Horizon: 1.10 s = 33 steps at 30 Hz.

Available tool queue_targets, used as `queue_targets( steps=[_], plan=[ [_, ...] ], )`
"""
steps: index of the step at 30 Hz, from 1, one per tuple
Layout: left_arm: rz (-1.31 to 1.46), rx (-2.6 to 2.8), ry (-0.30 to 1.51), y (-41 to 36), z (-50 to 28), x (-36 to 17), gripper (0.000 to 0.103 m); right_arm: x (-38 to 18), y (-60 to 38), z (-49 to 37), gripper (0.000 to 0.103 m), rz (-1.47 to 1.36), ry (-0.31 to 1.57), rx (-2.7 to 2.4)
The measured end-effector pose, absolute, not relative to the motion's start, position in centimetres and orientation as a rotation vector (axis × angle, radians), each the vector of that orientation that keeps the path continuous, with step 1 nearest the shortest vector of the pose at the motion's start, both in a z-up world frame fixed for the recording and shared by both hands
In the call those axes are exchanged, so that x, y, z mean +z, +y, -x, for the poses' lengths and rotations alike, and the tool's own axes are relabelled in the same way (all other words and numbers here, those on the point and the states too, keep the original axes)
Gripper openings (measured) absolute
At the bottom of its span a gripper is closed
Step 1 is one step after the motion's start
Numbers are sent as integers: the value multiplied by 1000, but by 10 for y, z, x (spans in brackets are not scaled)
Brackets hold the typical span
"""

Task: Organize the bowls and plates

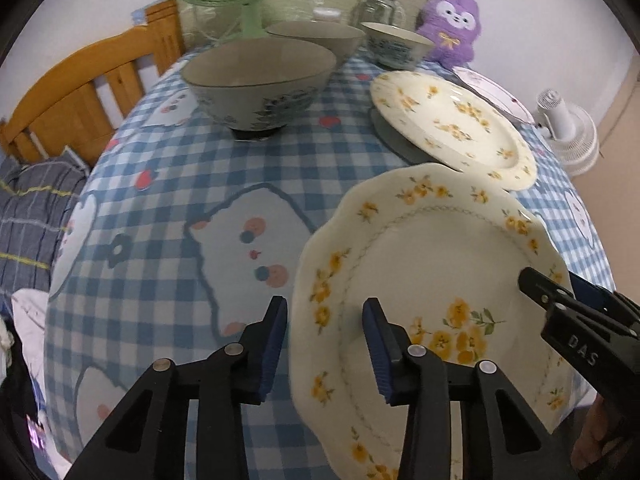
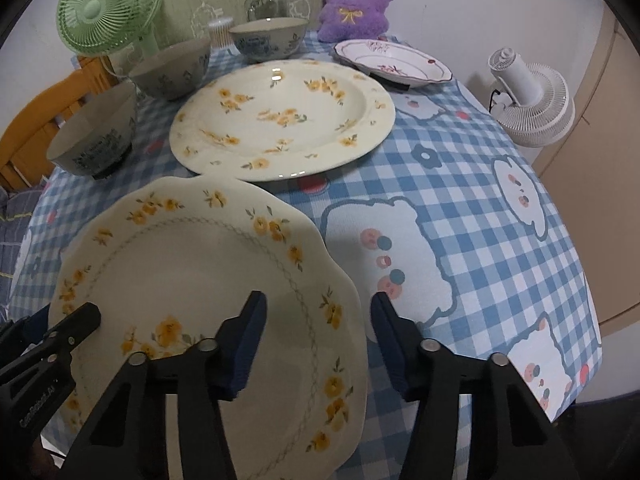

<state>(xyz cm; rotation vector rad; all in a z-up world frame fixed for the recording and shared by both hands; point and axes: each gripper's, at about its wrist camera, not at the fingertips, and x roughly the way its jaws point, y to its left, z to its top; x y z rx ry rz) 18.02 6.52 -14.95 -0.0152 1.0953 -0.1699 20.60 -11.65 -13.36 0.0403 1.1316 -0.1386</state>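
The scalloped plate (image 2: 200, 300) is straddled at its opposite rims by both grippers, near the bench (image 2: 460, 184) edge. The left gripper (image 1: 326, 344) and right gripper (image 2: 316, 344) are spread open, not clamped. A round plate (image 2: 284, 120) is set just behind.

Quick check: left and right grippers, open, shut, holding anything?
Left gripper: open, fingers straddling the scalloped plate's rim.
Right gripper: open, straddling the same plate's opposite rim.
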Motion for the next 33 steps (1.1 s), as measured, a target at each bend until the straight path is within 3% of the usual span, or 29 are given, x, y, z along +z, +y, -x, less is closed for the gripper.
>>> queue_targets(
  steps=[3,33],
  plan=[
    [19,-172,1113,62,-182,-150,39,-135,-116,-207,48,-40,1138,-128],
    [8,-27,1099,30,-176,-146,42,-132,-139,-213,45,-2,1167,-17]
  ],
)
